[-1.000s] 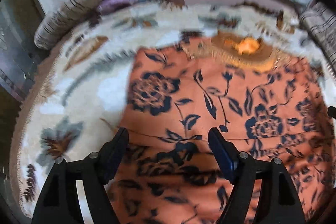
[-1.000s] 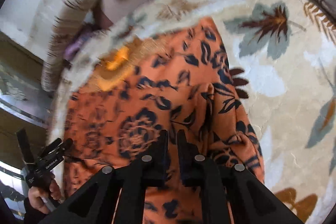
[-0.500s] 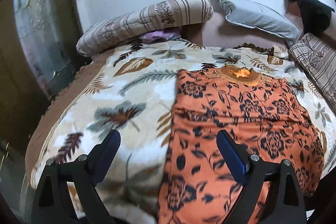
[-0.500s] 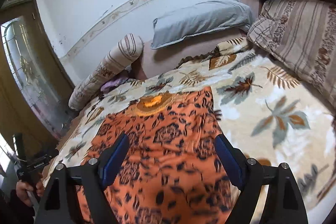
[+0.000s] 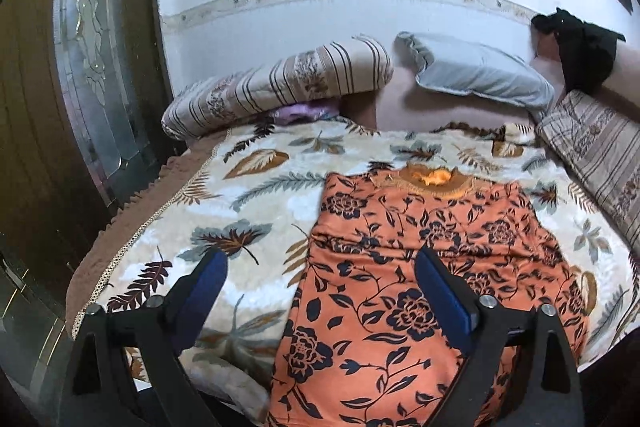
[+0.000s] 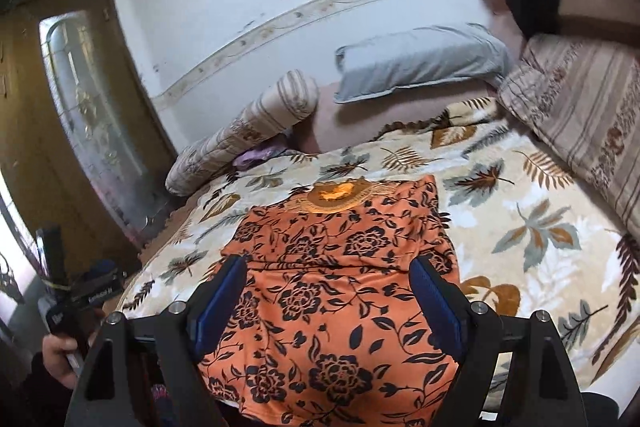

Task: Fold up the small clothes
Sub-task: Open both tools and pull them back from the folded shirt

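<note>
The bed (image 5: 256, 203) lies bare left and right of the orange garment (image 5: 420, 267), giving open passage. At the far end a striped bolster (image 5: 280, 87) and grey pillow (image 5: 476, 75) block the way; a striped cushion (image 6: 580, 115) walls the right edge.

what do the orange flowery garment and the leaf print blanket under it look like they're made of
Orange garment: looks like a thin, smooth woven or jersey cloth with a matte finish; it lies flat with soft shallow creases, and has a golden embroidered-looking neckline.

Leaf print blanket: seems a thick plush fleece; the surface looks fuzzy and the print edges are soft. The exact fibre of either cannot be told.
</note>
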A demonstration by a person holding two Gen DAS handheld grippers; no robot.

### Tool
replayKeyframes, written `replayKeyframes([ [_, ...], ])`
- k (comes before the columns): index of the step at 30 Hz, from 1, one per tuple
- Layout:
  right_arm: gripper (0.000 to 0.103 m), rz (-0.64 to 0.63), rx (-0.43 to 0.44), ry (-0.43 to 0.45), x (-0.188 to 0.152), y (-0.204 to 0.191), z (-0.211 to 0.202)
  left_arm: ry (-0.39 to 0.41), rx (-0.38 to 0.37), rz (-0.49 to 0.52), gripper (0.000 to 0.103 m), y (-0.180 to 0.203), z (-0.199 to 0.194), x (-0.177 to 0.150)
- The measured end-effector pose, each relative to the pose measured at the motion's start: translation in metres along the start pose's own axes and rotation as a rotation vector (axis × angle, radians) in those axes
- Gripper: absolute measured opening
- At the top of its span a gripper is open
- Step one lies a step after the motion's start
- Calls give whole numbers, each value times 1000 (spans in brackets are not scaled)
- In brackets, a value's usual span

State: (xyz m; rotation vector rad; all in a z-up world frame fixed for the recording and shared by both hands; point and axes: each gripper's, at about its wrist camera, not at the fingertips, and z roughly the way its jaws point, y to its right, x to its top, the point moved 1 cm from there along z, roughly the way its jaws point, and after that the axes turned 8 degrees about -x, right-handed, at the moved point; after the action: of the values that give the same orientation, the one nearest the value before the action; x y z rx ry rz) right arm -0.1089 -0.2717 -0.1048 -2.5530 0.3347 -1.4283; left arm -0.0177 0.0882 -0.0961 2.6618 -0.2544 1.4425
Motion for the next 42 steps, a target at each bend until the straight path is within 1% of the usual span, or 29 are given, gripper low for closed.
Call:
replayKeyframes([
  [2,86,-13,-1,-1,-2,-5,-1,9,10,-7,100,1,-4,2],
  [4,86,-26,-1,-5,-5,-10,0,28,38,-2,100,2,-8,4],
  [6,86,-32,0,-14,-8,-12,3,31,61,2,100,2,-8,4],
  [10,86,-31,-6,-34,-14,-12,10,22,90,-9,100,0,-4,3],
  [15,86,-37,-26,-61,-21,-10,20,-17,135,2,100,-1,9,-4],
  [23,86,-12,-53,-113,-33,1,39,-84,128,1,100,-1,32,-17],
  [35,86,0,-86,-139,-37,8,50,-117,136,9,100,-4,45,-24],
  [42,86,-4,-87,-139,-38,7,50,-125,137,11,100,-5,46,-27],
])
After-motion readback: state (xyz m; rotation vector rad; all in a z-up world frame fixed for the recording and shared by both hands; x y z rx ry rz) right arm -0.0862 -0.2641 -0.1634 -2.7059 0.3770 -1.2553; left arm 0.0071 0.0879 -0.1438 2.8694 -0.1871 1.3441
